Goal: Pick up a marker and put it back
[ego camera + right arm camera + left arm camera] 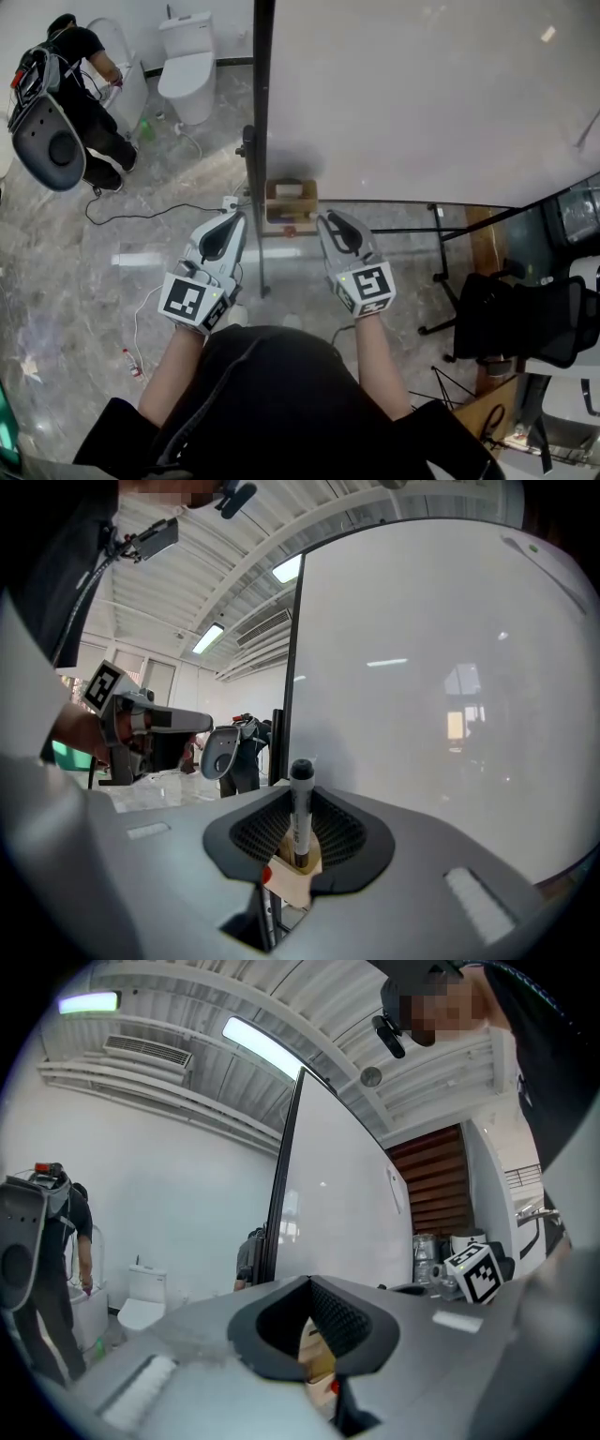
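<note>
Basically, nearest the cam 2 grippers are held out side by side, both pointed roughly level at the board stand. The left gripper (pixel 234 219) is idle imo: its jaws are seen a crack apart w/ nothing between them, only the wooden holder (pixel 317 1352) showing through the gap. The right gripper (pixel 330 221) is clamped on the marker (pixel 300 812), pads pressed to both sides of the barrel.

Key bit for the next move: the marker is stood upright, long axis vertical, black cap on top, and the holder is sat directly under it. The bottom end is hidden behind the holder's front wall, so it's prob already dipping into the pocket, but how deep can't be told. Judged from that, the put-back is nearly done: only a straight drop along the marker's own axis is needed, then the jaws can be let go. If it's leaned sideways the end could get caught on the rim, so vertical should be kept.

In the head view the holder is seen at the bottom edge of the whiteboard (pixel 422 94), just beside the dark post (pixel 262 112), just past both sets of tips and between them. The left isn't needed for the finish.

Further back, a toilet (pixel 186 66) and another person (pixel 94 112) are visible, well apart from all this.
</note>
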A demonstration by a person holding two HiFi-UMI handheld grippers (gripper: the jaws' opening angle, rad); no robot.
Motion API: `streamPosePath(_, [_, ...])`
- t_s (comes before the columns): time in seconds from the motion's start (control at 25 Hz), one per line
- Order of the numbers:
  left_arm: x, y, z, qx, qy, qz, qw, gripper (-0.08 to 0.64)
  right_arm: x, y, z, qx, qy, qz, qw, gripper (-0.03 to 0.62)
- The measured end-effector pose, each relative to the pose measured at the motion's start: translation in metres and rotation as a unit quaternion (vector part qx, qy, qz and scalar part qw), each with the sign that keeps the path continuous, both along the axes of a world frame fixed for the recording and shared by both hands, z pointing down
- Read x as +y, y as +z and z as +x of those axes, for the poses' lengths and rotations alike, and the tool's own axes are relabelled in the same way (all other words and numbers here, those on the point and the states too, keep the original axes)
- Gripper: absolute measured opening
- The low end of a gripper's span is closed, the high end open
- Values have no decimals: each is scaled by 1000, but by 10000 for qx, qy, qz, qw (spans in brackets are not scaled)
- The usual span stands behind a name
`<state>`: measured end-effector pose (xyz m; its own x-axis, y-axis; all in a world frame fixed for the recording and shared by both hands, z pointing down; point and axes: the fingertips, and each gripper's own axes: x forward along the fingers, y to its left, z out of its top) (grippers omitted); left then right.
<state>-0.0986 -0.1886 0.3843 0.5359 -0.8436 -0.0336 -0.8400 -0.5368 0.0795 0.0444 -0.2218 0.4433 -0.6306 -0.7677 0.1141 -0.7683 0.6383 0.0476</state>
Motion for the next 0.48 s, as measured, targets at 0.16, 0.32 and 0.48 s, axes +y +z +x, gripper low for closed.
streamPosePath(0.16, [1,0,0,13,-51,5,10000,6,-4,9,0,38,-50,-110,9999,77])
streamPosePath(0.32, [1,2,-1,-3,-120,-8,9999,6,-9,20,0,87,-72,-213,9997,77])
streamPosePath(0.48, [2,4,-3,2,-200,-41,9998,6,-12,28,0,128,-106,-312,9994,77])
